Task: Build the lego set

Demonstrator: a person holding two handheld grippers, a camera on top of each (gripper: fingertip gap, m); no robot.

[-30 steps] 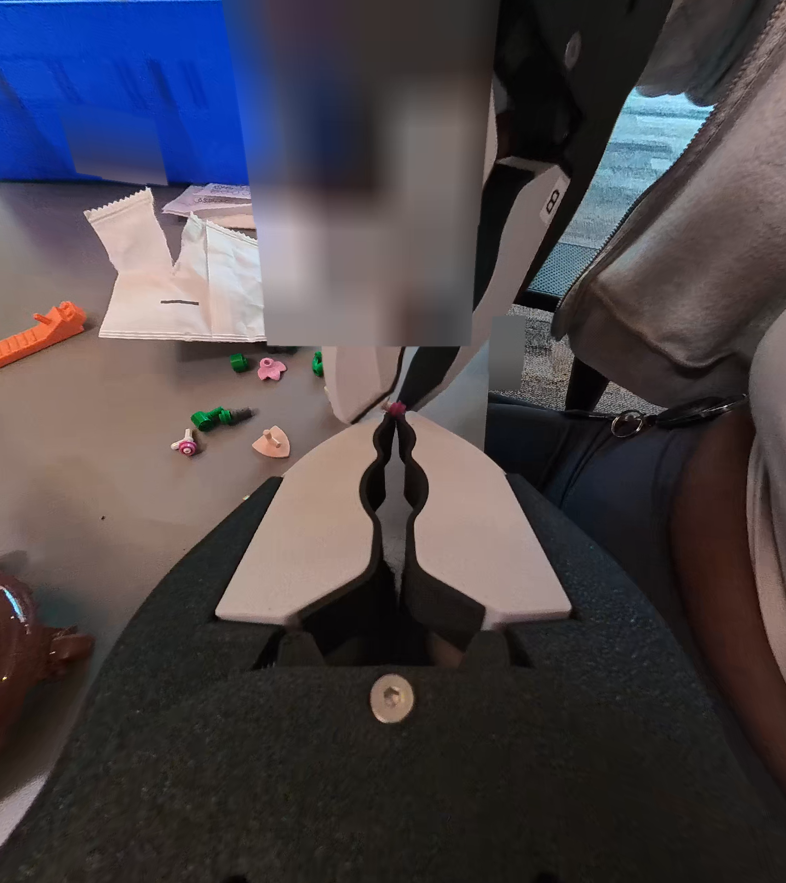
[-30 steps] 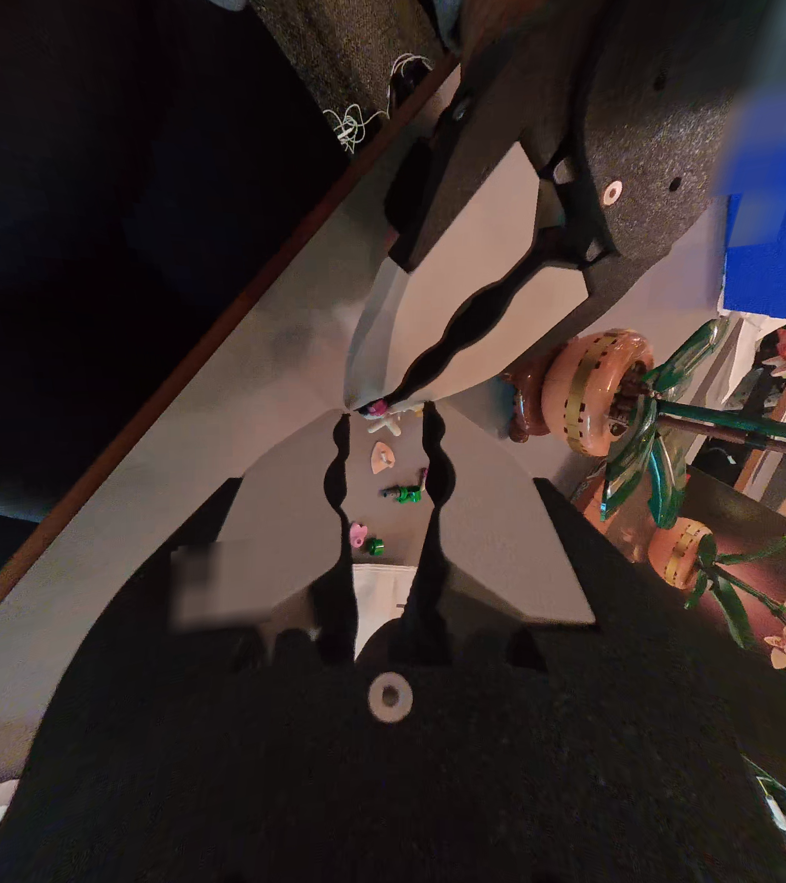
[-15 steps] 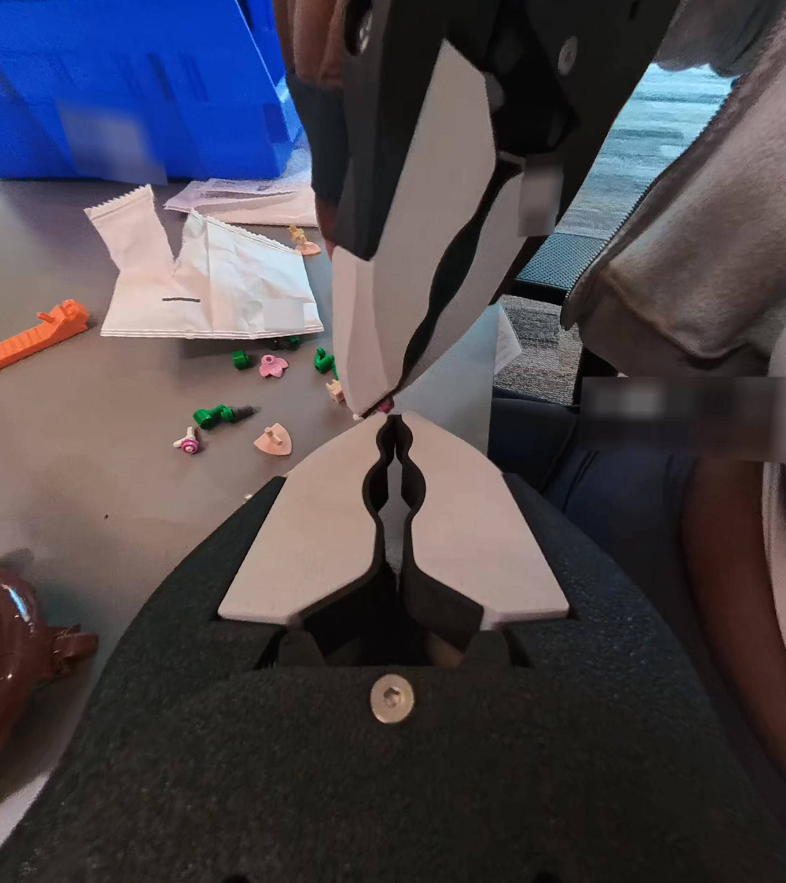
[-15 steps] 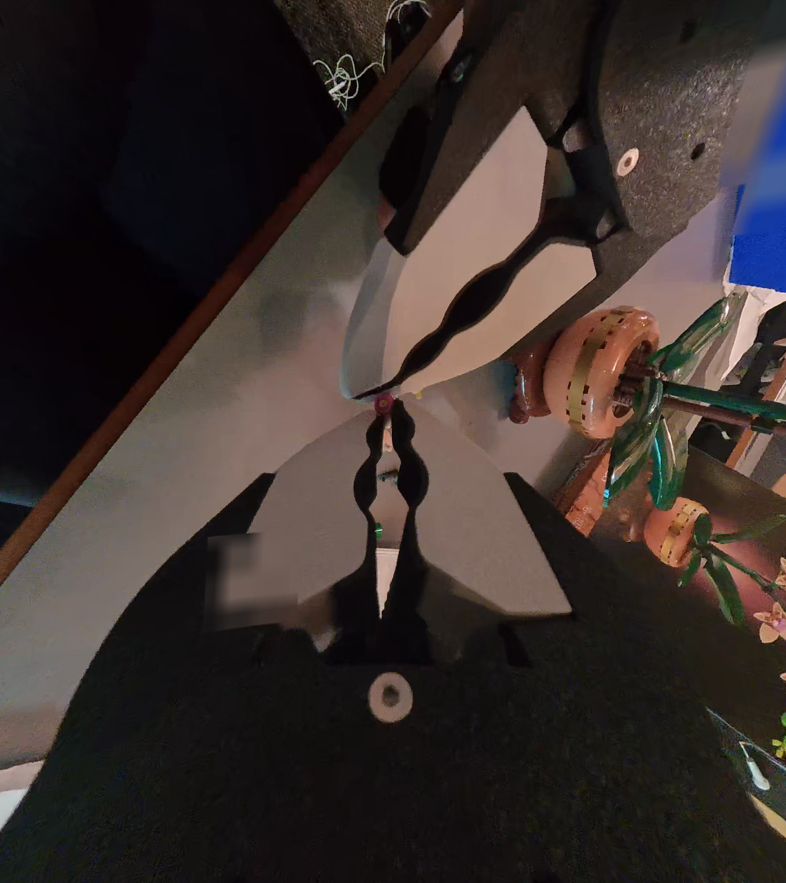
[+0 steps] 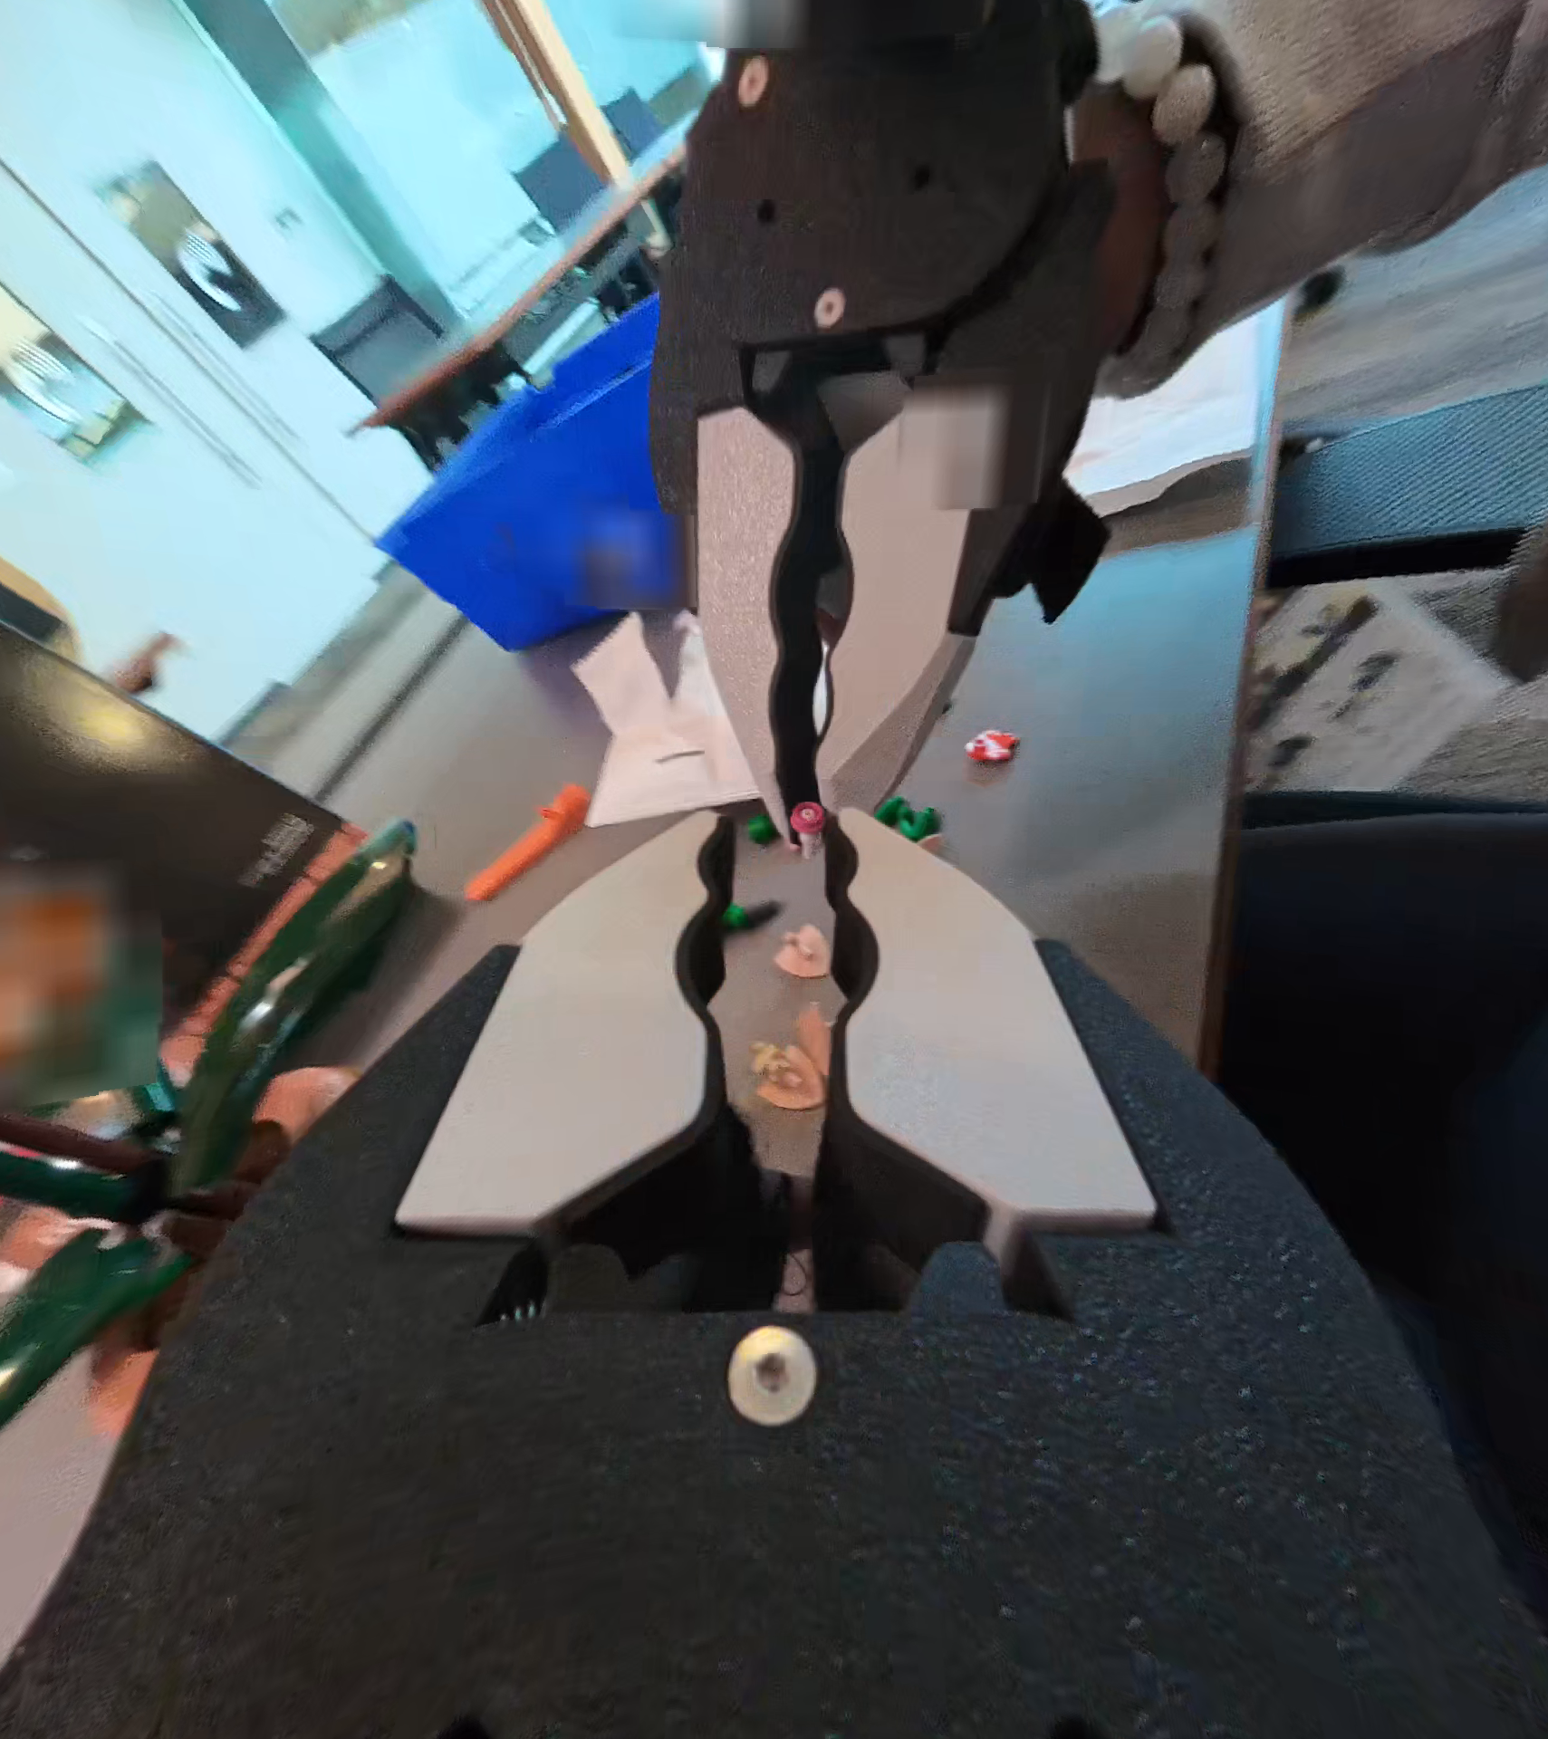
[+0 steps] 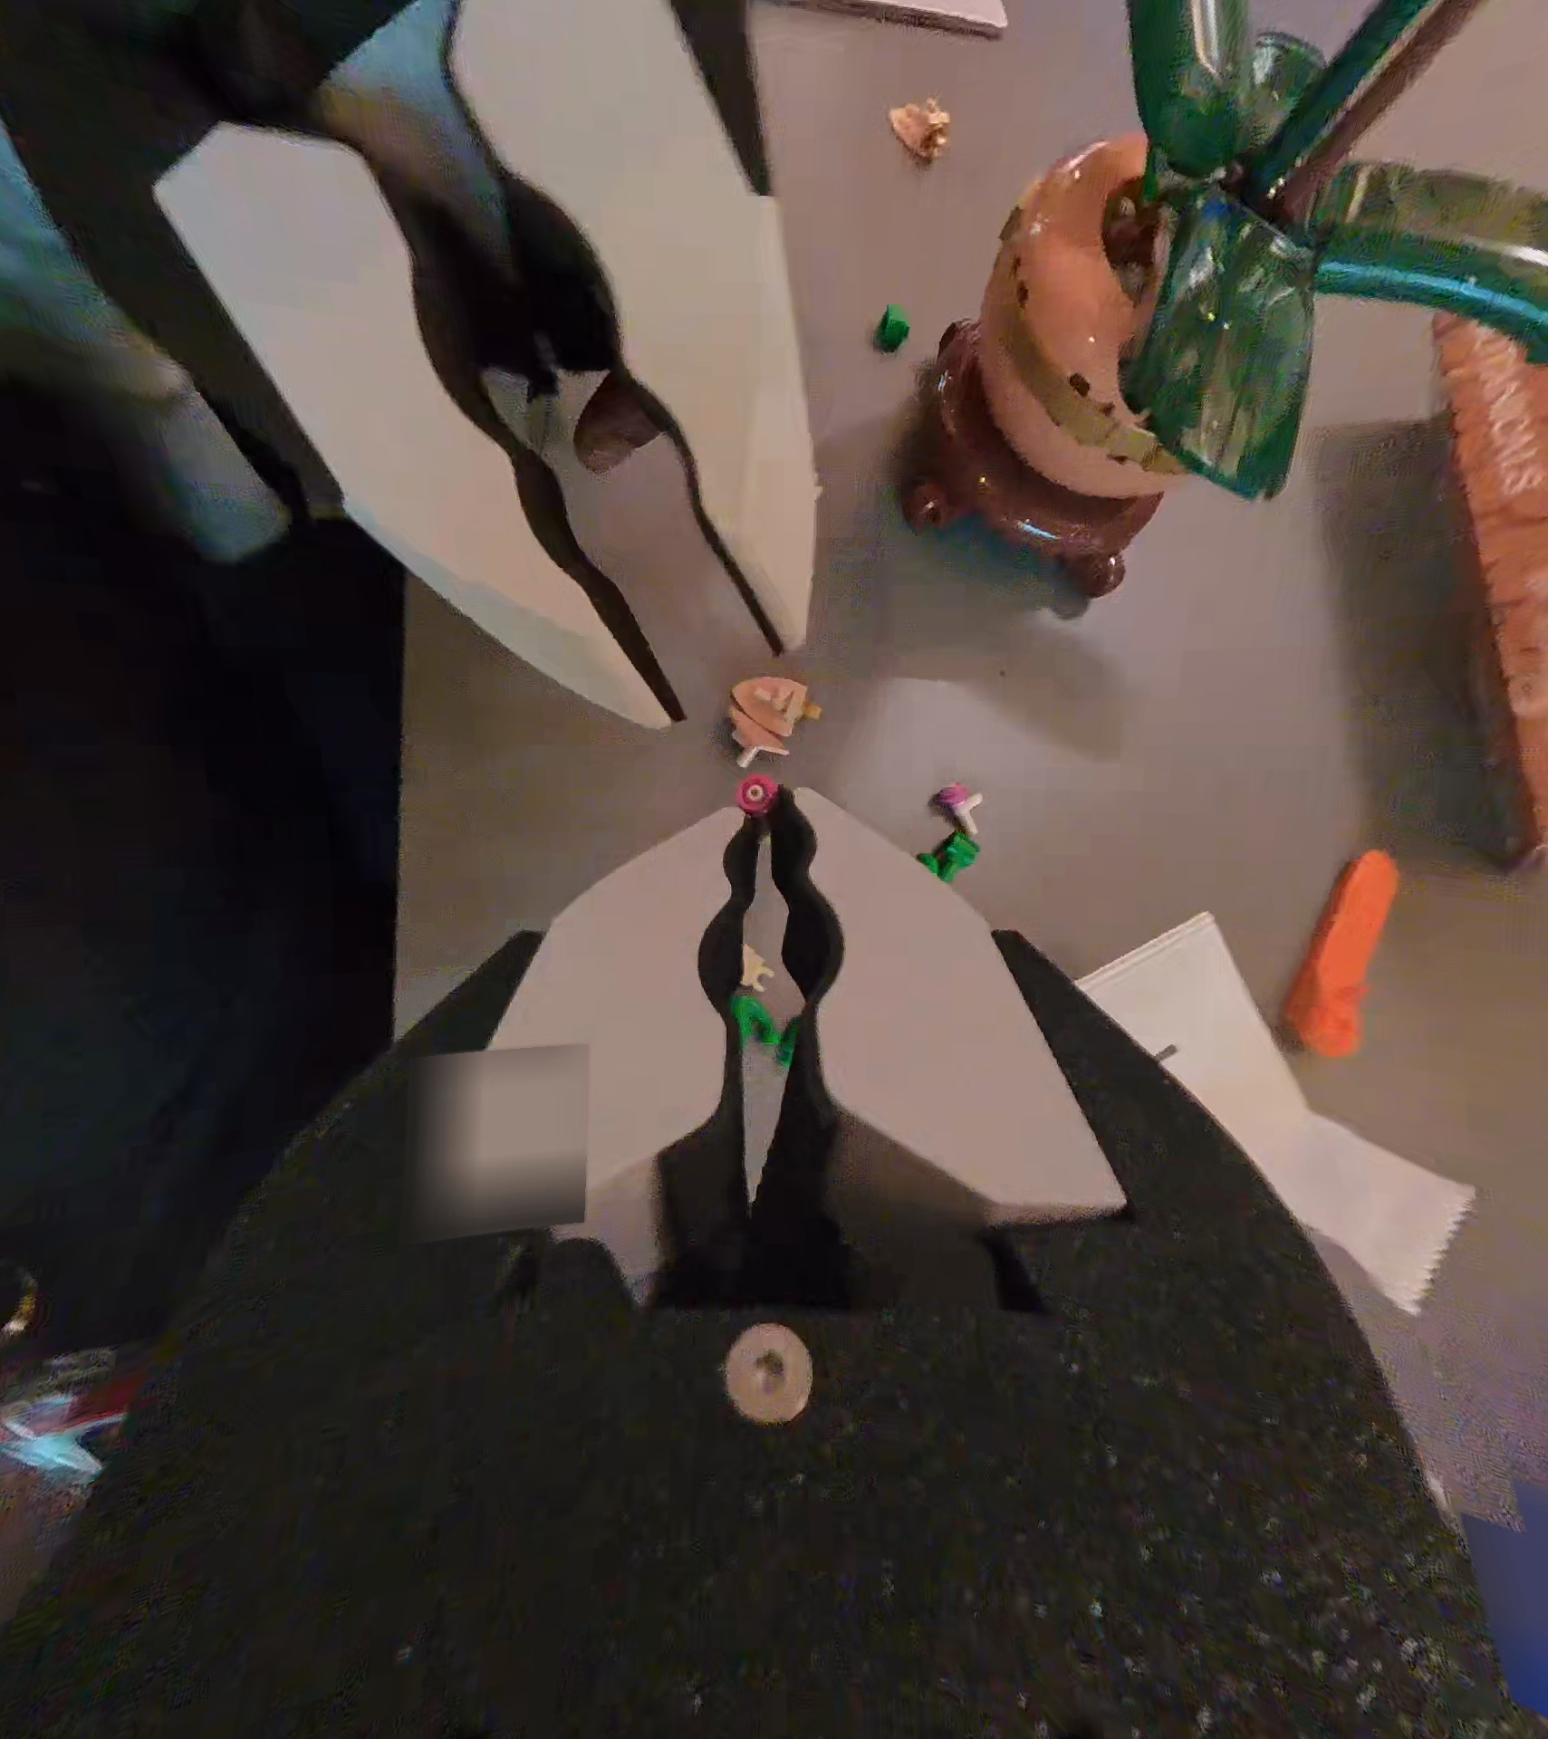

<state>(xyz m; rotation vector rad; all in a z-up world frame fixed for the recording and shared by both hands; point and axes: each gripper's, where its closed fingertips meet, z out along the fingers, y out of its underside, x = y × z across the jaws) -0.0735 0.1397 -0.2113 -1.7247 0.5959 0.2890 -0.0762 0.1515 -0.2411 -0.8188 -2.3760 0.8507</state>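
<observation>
The right gripper (image 6: 765,819), at the bottom middle of the right wrist view, has its fingers pinched almost together on a tiny pink piece (image 6: 756,793). Only the very tips hold it. Just past it, in the middle of the frame, a tan petal bit (image 6: 768,715) lies on the grey table (image 6: 1080,715). A little to the right are a small purple and white piece (image 6: 958,805) and a green piece (image 6: 949,856). Above that, at the upper left, the left gripper (image 6: 727,682) has its fingers apart with nothing between them.

In the left wrist view, the left gripper (image 5: 779,837) is open at the bottom middle, and the pink piece (image 5: 807,817) sits near its tips. Farther off, the flower pot (image 6: 1061,376) with green leaves (image 6: 1221,367) stands at the upper right of the right wrist view.

The pink piece is very small. I think it could slip, twist or pop out if the tips squeeze unevenly or bump the other gripper. Then it may roll off among the loose pieces.
</observation>
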